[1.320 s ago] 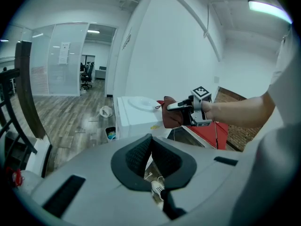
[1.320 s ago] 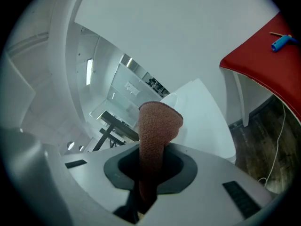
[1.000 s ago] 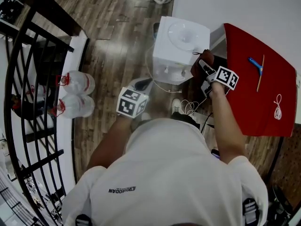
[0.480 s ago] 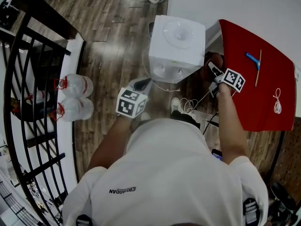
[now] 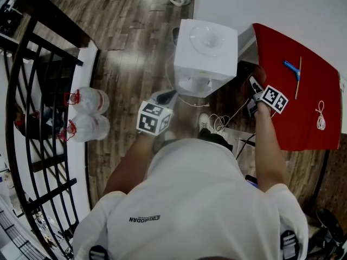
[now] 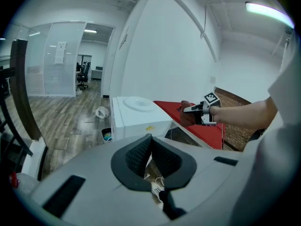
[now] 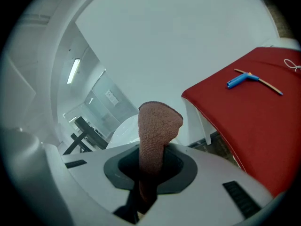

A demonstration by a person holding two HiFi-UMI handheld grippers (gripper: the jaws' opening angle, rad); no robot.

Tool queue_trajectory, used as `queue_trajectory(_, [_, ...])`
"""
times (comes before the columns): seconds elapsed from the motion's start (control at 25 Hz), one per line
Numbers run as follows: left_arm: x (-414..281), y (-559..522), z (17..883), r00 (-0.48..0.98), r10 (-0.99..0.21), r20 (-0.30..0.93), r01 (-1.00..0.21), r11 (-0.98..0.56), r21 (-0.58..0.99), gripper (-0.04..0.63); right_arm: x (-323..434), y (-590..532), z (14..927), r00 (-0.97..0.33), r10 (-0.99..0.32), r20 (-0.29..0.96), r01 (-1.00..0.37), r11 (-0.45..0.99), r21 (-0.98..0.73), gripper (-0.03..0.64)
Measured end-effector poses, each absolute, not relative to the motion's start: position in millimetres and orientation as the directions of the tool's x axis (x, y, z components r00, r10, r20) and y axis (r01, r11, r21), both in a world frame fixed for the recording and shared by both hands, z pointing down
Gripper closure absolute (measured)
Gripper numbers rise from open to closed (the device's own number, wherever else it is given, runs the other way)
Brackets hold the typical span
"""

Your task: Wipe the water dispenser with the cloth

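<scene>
Water dispenser (image 5: 205,50), on floor left of red table (image 5: 295,96); pinched cloth (image 7: 157,126) tight in right gripper (image 7: 151,173), near its right side, not touching; held left gripper (image 6: 150,159) closed on nothing; risked losing cloth if rubbed hard.

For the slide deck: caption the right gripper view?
Right gripper, jaws shut on the pink cloth, with the white water dispenser behind.

— The pinkish-brown woven cloth (image 7: 157,126)?
— Rough, nubbly weave, matt. The white boxy water dispenser (image 5: 205,56) looks like smooth plastic, faintly glossy.
— And on the right?
— A red worktop (image 5: 287,112), matt like fabric. Far left, the floor's brown wooden planks (image 5: 130,53) shine.
</scene>
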State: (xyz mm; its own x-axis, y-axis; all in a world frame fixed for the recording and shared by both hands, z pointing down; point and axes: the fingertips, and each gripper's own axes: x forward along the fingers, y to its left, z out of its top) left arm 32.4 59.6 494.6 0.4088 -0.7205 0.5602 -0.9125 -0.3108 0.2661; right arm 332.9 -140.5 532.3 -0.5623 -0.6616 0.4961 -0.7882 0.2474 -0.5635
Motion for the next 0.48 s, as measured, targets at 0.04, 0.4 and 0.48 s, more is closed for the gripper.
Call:
queue_trajectory(0.04, [31.9,60.0,495.0,0.409,-0.721,0.560,-0.913,-0.310,0.266,0.606,333.1,-137.6,529.5,-0.552,-0.676,0.489,-0.798,0.257,-0.545,0.563])
queue_trajectory(0.4, [11.4,72.5,497.5,0.391,-0.728,0.564,-0.920,-0.291,0.262,0.606,255.7,-71.2,516.1,-0.642,-0.643,0.416,-0.764,0.497,-0.411,0.563])
queue_trajectory(0.48, [5.6,77.5,497.8,0.385,-0.730,0.565,-0.922,-0.284,0.263,0.606,228.2,-55.3,522.9,-0.676,-0.604,0.423,-0.737,0.531,-0.418,0.563])
